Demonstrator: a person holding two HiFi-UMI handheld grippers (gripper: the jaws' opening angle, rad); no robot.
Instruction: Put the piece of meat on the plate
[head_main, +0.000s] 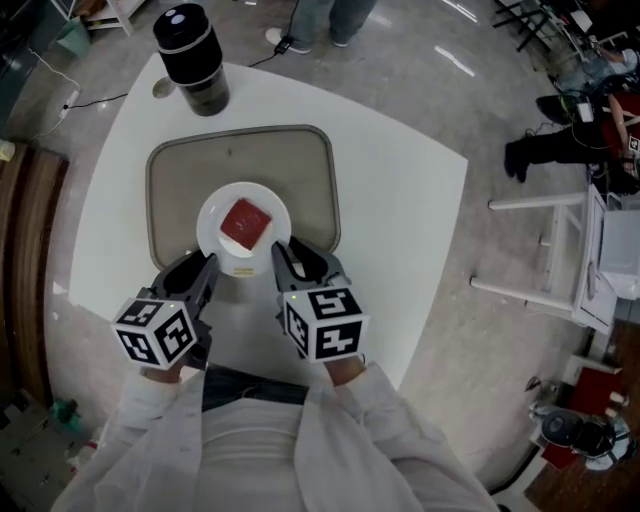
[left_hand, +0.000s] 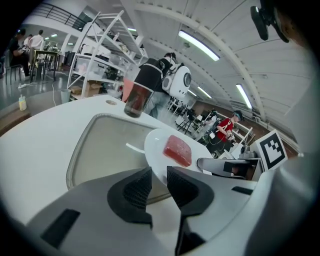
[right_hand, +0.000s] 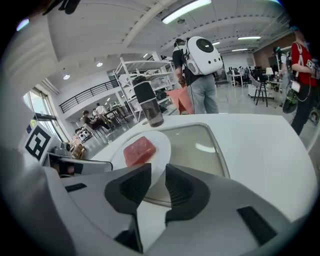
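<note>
A red slab of meat lies on a round white plate that rests on a grey tray. The meat also shows in the left gripper view and the meat in the right gripper view. My left gripper hovers at the plate's near left rim and my right gripper at its near right rim. Seen along its own jaws, the left gripper has a narrow gap with nothing in it. So does the right gripper. Both point at the plate from the near side.
A dark tumbler with a black lid stands at the table's far edge, behind the tray. The white table extends bare to the right. People stand beyond it, and white stands sit on the floor at right.
</note>
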